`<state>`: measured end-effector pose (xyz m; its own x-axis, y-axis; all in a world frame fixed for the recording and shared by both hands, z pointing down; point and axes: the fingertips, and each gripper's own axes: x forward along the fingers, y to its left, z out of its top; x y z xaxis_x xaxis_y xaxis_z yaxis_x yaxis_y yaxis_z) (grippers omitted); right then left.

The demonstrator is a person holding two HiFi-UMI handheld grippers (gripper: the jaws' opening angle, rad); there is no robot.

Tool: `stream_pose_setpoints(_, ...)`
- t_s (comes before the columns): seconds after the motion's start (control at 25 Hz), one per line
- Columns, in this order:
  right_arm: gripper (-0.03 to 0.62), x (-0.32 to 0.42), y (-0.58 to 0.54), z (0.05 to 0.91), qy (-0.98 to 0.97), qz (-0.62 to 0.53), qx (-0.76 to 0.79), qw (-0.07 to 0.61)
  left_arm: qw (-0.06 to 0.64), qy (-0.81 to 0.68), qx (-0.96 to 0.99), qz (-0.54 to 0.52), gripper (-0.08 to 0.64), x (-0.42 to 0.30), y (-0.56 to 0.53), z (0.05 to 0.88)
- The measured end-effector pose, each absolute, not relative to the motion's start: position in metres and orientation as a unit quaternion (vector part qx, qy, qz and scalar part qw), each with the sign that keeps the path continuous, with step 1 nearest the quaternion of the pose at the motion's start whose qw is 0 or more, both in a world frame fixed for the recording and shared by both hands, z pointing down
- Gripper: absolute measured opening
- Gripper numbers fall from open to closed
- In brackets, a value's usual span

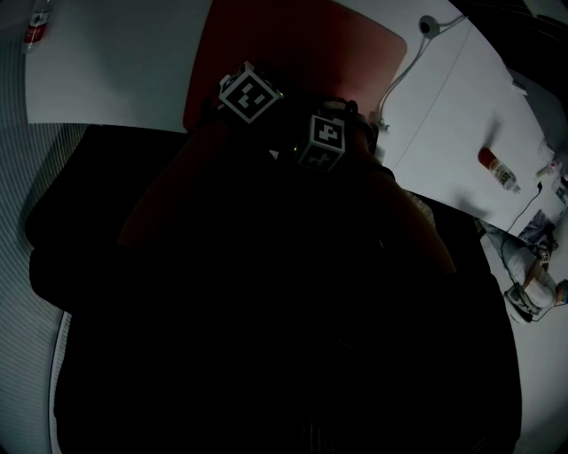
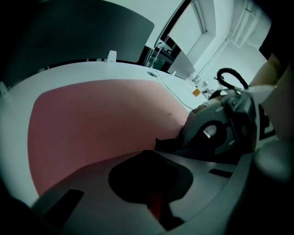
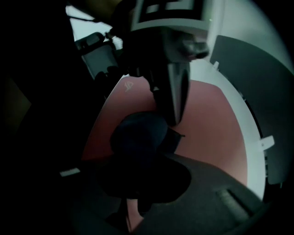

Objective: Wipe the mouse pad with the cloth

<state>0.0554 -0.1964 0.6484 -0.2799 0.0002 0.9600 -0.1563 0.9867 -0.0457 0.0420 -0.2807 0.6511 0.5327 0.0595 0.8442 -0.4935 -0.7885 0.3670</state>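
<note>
The red mouse pad [image 1: 293, 44] lies on the white table [image 1: 115, 62] and fills much of both gripper views [image 2: 101, 119] [image 3: 206, 124]. Both grippers hover close together over its near edge, shown in the head view by their marker cubes: left gripper [image 1: 248, 93], right gripper [image 1: 324, 142]. A dark cloth [image 3: 138, 135] is bunched in a lump right before my right gripper, which seems shut on it. My left gripper [image 3: 173, 117] points down with its fingers pressed together, the tip touching the cloth's edge. From the left, the cloth [image 2: 166, 144] shows under the right gripper [image 2: 188, 137].
Dark clothing of the person hides the lower head view. A red-capped bottle [image 1: 499, 168] lies at the table's right, another bottle [image 1: 35, 22] at far left. A cable [image 1: 399, 75] runs beside the pad. A dark panel [image 2: 69, 32] stands behind the table.
</note>
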Motion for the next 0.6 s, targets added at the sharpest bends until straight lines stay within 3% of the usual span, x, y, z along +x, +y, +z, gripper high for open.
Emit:
stream_pose_setpoints(0.36,0.071,0.198,-0.344,0.648,-0.738,0.107,0.261,0.612,0.296,-0.143,0.824,0.462,0.008,0.038,-0.279,0.653)
stream_pose_setpoints(0.6,0.052,0.154,-0.299,0.651,-0.705,0.042,0.212,0.675,0.291,-0.148,0.826,0.460,0.008,0.039,-0.278,0.649)
